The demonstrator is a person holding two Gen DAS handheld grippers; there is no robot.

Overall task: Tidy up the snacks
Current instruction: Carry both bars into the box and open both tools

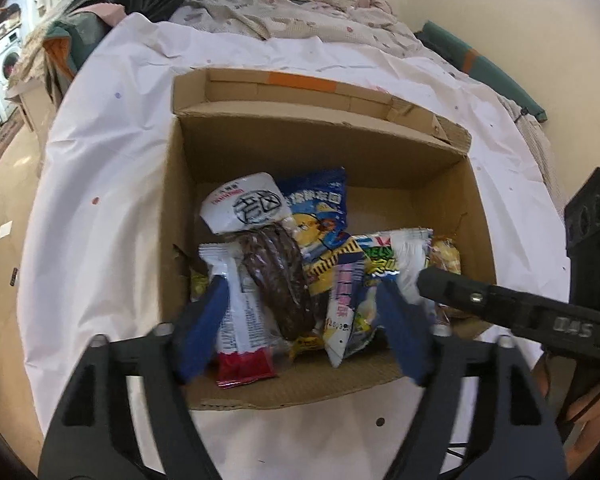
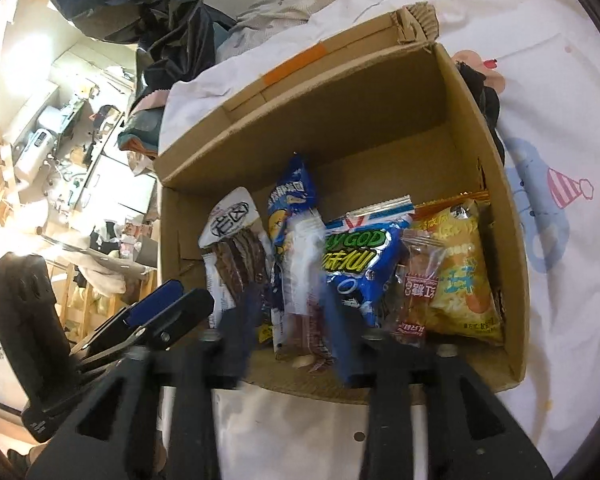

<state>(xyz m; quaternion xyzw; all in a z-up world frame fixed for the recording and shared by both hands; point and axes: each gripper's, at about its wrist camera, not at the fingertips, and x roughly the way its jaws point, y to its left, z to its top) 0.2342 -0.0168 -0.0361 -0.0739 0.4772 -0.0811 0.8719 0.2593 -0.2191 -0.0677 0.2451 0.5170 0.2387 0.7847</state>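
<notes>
An open cardboard box [image 1: 320,136] [image 2: 500,160] sits on a white sheet, with several snack packets standing in it. My left gripper [image 1: 300,284] hangs open over the box's near edge. A white-and-red packet [image 1: 240,320] and a brown stick snack [image 1: 276,272] lie between its blue pads, untouched. Behind them stands a blue chip bag [image 1: 320,216]. My right gripper [image 2: 292,296] is also open, its blurred fingers either side of a long white packet [image 2: 304,280]. To the right are a blue "GOD" bag [image 2: 360,264], a clear red-label packet [image 2: 420,280] and a yellow bag [image 2: 460,280].
The white sheet [image 1: 112,168] covers a bed, with rumpled bedding [image 1: 284,12] and a black plastic bag [image 2: 176,32] behind the box. The left gripper [image 2: 184,296] shows beside the box's left wall. A washing machine [image 1: 0,68] and cluttered shelves [image 2: 60,128] stand far left.
</notes>
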